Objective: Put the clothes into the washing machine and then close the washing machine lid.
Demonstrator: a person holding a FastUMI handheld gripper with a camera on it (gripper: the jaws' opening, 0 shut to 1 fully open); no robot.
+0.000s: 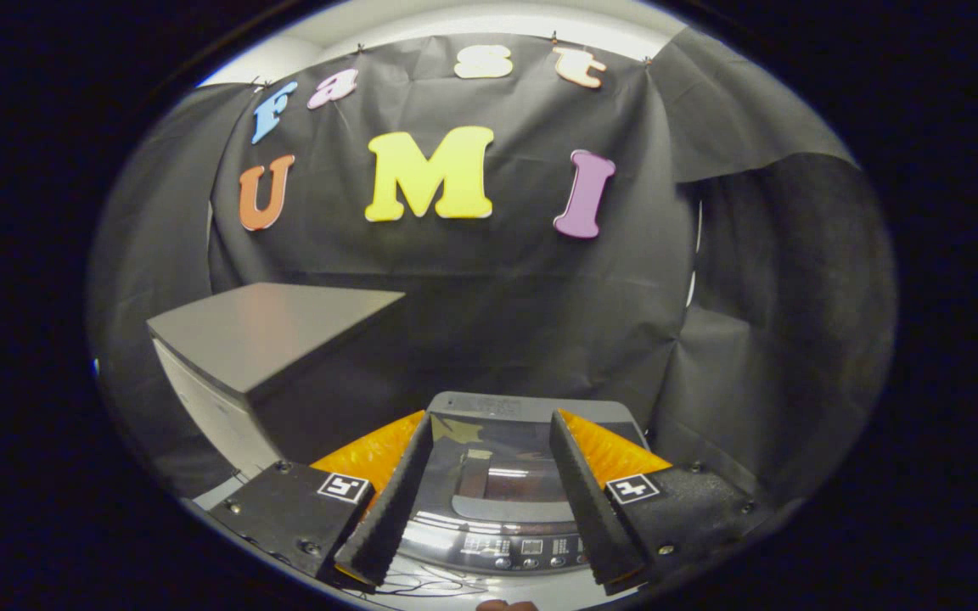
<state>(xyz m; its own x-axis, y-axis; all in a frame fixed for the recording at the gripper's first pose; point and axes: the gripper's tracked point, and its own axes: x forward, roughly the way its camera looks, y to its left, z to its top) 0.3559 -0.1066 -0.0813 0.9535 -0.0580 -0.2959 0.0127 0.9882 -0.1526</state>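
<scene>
Gripper view:
Gripper [489, 424]: fingers spread apart, nothing between them, held above the washer.
Washer [497, 509]: just ahead of and below the fingers, seen through their gap; control panel nearest, lid [502, 462] looks down, glossy.
Clothes: none to be seen here.
Table [272, 335]: grey, to the left beyond the fingers, well apart from the washer.
Key relation: the washer lies straight ahead, centred between the fingers.

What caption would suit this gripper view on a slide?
Open gripper holding nothing above a washing machine with its lid shut, a grey table beside it.
</scene>
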